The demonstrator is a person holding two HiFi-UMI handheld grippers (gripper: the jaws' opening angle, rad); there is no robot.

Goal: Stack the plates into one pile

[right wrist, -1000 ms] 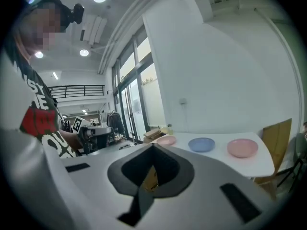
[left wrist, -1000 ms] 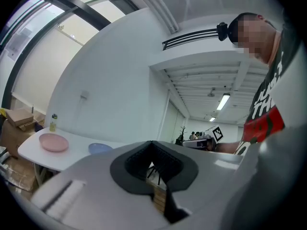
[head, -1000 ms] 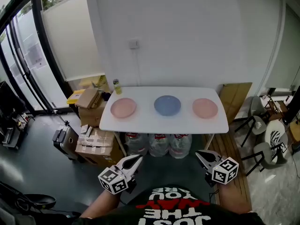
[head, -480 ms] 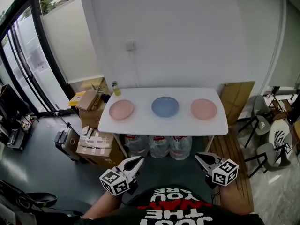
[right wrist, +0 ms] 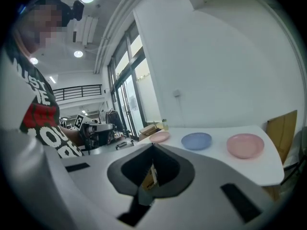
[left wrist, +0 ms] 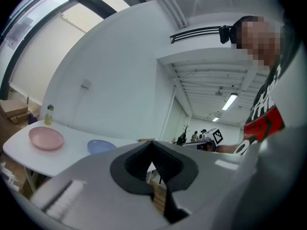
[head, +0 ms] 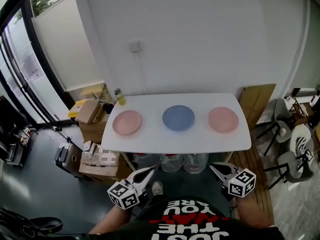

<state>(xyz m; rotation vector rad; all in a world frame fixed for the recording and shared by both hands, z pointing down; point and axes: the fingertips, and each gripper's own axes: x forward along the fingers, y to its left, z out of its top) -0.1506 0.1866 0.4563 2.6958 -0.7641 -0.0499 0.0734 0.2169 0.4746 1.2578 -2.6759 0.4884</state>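
Three plates lie in a row on the white table point(head: 150, 140): a pink plate point(head: 127, 122) at the left, a blue plate point(head: 178, 117) in the middle and a second pink plate point(head: 223, 119) at the right. All three lie apart. My left gripper point(head: 150, 172) and right gripper point(head: 213, 167) are held low, close to my body, short of the table's near edge, both shut and empty. In the left gripper view the left pink plate point(left wrist: 46, 138) and blue plate point(left wrist: 101, 146) show. The right gripper view shows the blue plate point(right wrist: 196, 140) and the right pink plate point(right wrist: 245, 145).
A small yellow bottle point(head: 119, 96) stands at the table's back left corner. Water bottles point(head: 172, 162) sit under the table. Cardboard boxes point(head: 97, 156) are piled on the floor at the left, and chairs point(head: 290, 149) and a board stand at the right.
I have stepped closer to the table, which now looks larger and nearer. Both grippers have stayed shut and low in front of me.
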